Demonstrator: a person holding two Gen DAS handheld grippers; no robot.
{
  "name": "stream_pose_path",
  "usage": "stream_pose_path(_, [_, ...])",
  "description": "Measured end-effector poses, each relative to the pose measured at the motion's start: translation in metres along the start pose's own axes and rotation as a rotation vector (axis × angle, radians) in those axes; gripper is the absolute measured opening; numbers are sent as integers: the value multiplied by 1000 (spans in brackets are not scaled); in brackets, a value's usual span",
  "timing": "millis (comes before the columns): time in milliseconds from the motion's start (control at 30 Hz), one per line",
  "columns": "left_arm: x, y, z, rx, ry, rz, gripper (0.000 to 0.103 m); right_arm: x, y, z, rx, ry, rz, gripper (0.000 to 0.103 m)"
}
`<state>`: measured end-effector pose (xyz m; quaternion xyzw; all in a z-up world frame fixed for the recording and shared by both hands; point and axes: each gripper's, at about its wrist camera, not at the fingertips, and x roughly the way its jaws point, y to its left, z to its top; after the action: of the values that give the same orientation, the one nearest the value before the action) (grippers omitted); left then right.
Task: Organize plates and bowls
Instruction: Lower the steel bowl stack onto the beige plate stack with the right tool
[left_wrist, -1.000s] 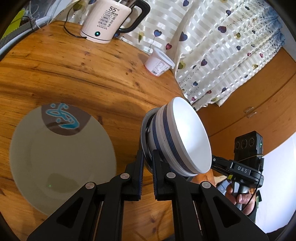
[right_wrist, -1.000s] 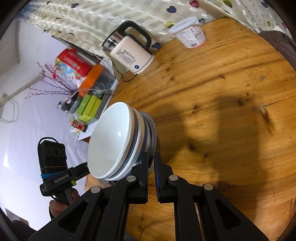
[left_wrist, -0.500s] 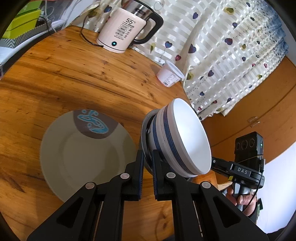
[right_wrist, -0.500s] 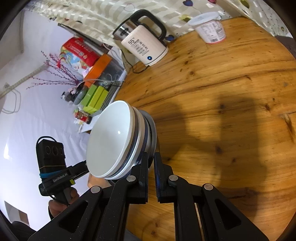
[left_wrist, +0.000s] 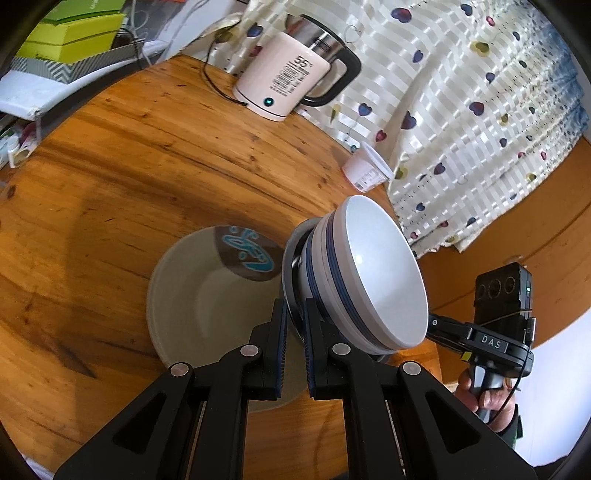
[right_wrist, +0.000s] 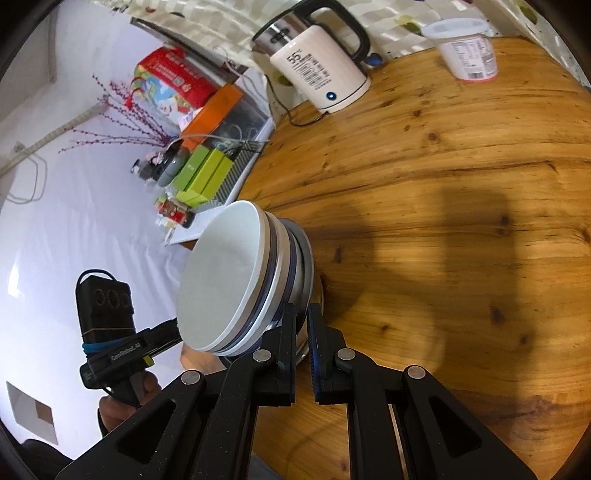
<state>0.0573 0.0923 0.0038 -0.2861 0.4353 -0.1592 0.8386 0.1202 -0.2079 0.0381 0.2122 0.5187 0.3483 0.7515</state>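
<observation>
A: Logging the left claw (left_wrist: 293, 325) clenched on the dark outer rim of the stack of bowls (left_wrist: 369, 280). Same for the right claw (right_wrist: 303, 328), pinching what looks like the opposite side of that rim. Holding the stack tipped and, by the look of it, clear of the surface (left_wrist: 129, 166), over the edge of the plate (left_wrist: 199, 295).

B: Agreed on both grips. Worth flagging the narrow bite: only fingertips on a thin rim, nothing under the base.

A: Yes. Expect slip first. Judging the white, blue-banded inner bowls as merely nested, not pinched themselves. Tilt any further and could slide out of the outer one.

B: And down onto the plate directly below. Likely chips or a crack on both.

A: Second risk: uneven lowering. Dropping one side faster would twist the rim out of the other claw.

B: Also off-centre landing. Setting down on the plate's sloped lip rather than its flat middle would leave the stack rocking, maybe tipping the plate.

A: Can't tell how deep the rim sits between the fingers from either wrist view.

B: Noted. Little worry about the kettle (left_wrist: 288, 85) and the tub (left_wrist: 364, 171), both well apart near the far edge.
</observation>
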Motion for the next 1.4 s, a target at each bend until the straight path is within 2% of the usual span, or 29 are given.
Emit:
stream_pose_path(500, [-14, 24, -5, -45, -24, 40, 7, 28, 17, 3, -23, 55, 15, 8])
stream_pose_path(1400, [-23, 37, -10, -78, -36, 94, 7, 61, 22, 4, -46, 123, 1, 9])
